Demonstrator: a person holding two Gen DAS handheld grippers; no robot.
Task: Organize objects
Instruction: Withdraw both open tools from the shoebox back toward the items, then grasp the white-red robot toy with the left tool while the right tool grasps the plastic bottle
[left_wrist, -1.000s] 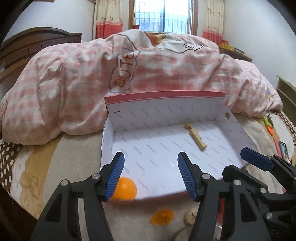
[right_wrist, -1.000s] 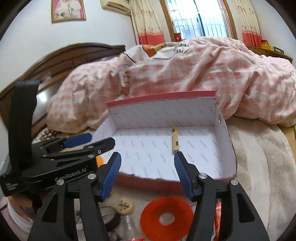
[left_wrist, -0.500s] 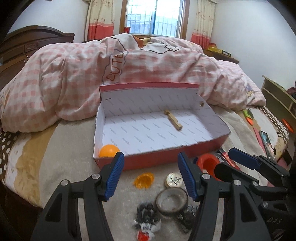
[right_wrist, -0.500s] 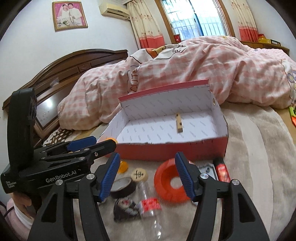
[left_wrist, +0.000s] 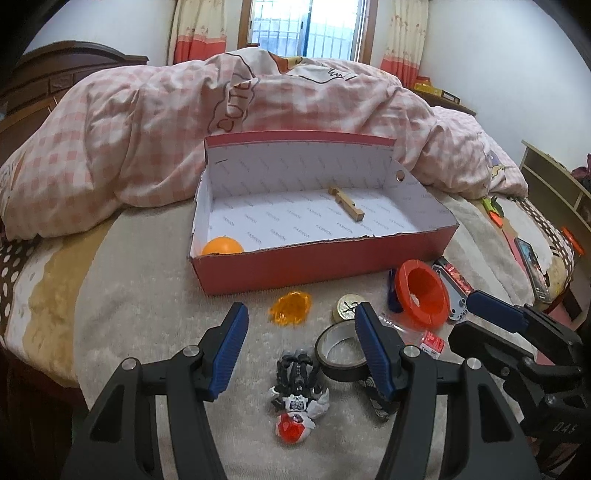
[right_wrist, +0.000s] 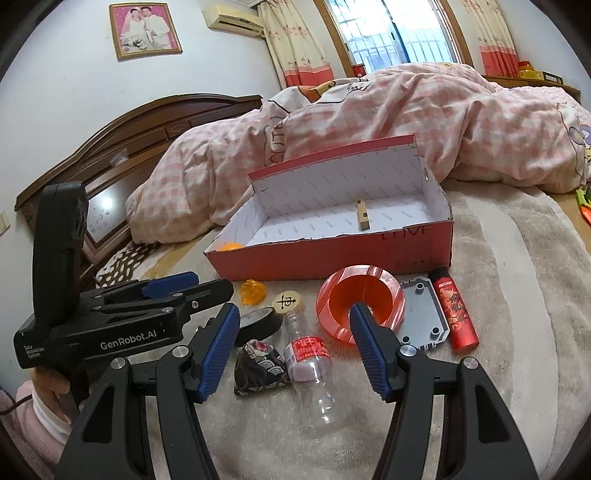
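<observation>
Two grippers, left (left_wrist: 299, 345) and right (right_wrist: 293, 339), hover with jaws apart and empty above a scatter of small things on a bed's beige blanket (right_wrist: 517, 295). Behind the scatter stands a red box (left_wrist: 321, 266) holding an orange ball (left_wrist: 221, 246) in its near left corner and a wooden block (left_wrist: 347, 204) near its back wall. In front lie a toy robot (left_wrist: 299, 387), tape roll (left_wrist: 338, 354), bottle (right_wrist: 310, 365), orange ashtray (right_wrist: 360, 301), red lighter (right_wrist: 454, 314), grey plate (right_wrist: 424, 314), amber gem (left_wrist: 290, 308) and round chess piece (right_wrist: 288, 303).

Box (left_wrist: 295, 269) interior mostly free; clutter crowds blanket (left_wrist: 147, 314) before it.
</observation>
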